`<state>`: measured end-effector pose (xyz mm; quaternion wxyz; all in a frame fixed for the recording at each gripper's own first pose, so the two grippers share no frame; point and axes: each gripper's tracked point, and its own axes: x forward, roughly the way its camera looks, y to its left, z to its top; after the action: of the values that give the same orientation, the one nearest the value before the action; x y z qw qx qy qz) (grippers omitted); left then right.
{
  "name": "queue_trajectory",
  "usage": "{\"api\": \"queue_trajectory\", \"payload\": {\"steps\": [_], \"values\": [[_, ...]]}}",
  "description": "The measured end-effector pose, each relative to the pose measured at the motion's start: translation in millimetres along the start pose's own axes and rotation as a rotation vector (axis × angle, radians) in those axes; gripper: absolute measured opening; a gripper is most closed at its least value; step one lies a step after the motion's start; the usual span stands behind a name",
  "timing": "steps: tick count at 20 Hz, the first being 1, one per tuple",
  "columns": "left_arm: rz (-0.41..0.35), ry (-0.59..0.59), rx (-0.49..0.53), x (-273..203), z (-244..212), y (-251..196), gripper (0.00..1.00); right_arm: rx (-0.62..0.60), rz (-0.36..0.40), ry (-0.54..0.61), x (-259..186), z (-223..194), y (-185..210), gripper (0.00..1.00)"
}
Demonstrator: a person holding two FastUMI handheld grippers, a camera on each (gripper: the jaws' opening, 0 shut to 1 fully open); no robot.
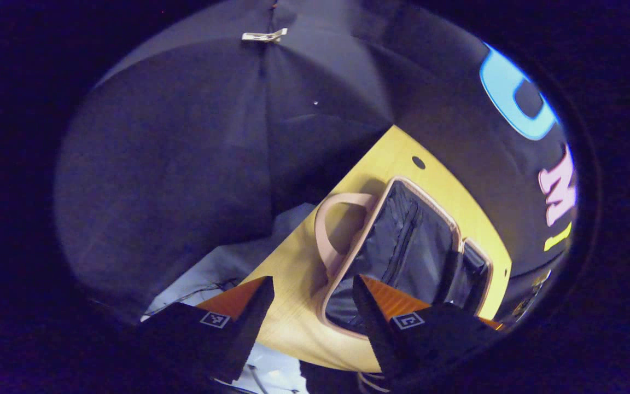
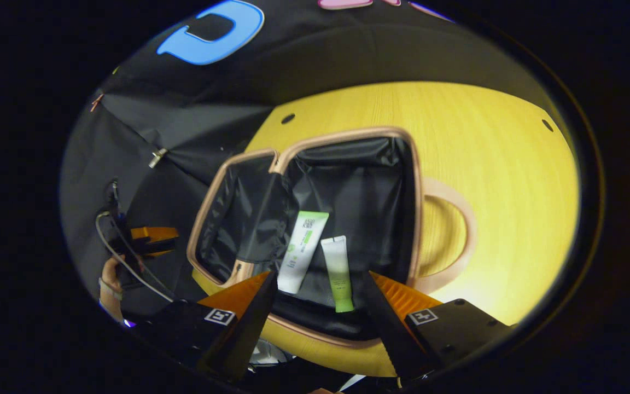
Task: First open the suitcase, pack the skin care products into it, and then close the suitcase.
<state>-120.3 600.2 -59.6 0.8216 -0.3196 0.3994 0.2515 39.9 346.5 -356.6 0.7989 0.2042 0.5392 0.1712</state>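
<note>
1. Right gripper [image 2: 315, 306], bottom centre of right gripper view: fingers apart, nothing btwn them, hovering over near edge of the suitcase [image 2: 342, 148].
2. Left gripper [image 1: 312, 306], bottom centre of left gripper view: fingers apart, empty, above the table [image 1: 293, 273] just beside the suitcase rim. Also seen far left in right gripper view, w/ a hand [image 2: 108, 279] holding it and a cable running off it.
3. Suitcase lies open & flat on the yellow wood table, centre of right gripper view; pink rim, black lining, two halves side by side, pink handle [image 2: 449, 241] on its right side.
4. Inside the larger half: white-green tube [image 2: 302, 251], long axis running lower left to upper right, upper end toward frame top; smaller green tube [image 2: 339, 273] just right of it, nearly upright in frame, green end toward frame bottom. Tubes close together; touching or not – can't tell.
5. Smaller half, left of centre: lining only.
6. Left gripper view: suitcase at lower right, tilted, zip pocket [image 1: 402, 241] in lining.
</note>
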Motion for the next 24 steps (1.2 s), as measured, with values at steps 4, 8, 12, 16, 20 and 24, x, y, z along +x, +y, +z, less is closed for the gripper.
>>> {"api": "queue_trajectory", "payload": {"steps": [4, 8, 12, 16, 20, 24], "values": [[-0.010, -0.018, -0.104, 34.4, 47.7, 5.6, 0.92, -0.010, -0.040, -0.052, -40.7, 3.0, -34.6, 0.97], [-0.004, 0.116, -0.129, 81.1, 43.3, -2.2, 0.92, 0.054, -0.109, -0.058, -65.6, -2.8, -76.8, 0.98], [0.060, 0.223, -0.100, 118.1, 20.7, -1.8, 0.84, 0.089, -0.159, -0.092, -90.1, -8.0, -104.9, 0.97], [0.124, 0.203, 0.109, 124.6, 19.3, -3.6, 0.16, 0.146, -0.170, -0.107, -99.8, -17.5, -118.2, 0.98], [0.036, 0.150, 0.173, 94.9, 28.1, -38.6, 0.07, 0.138, -0.144, -0.150, -114.5, -15.4, -111.3, 0.98], [0.020, 0.053, 0.270, 43.2, 45.6, -73.1, 0.06, 0.097, -0.123, -0.182, -130.5, -13.4, -116.5, 0.97]]}}
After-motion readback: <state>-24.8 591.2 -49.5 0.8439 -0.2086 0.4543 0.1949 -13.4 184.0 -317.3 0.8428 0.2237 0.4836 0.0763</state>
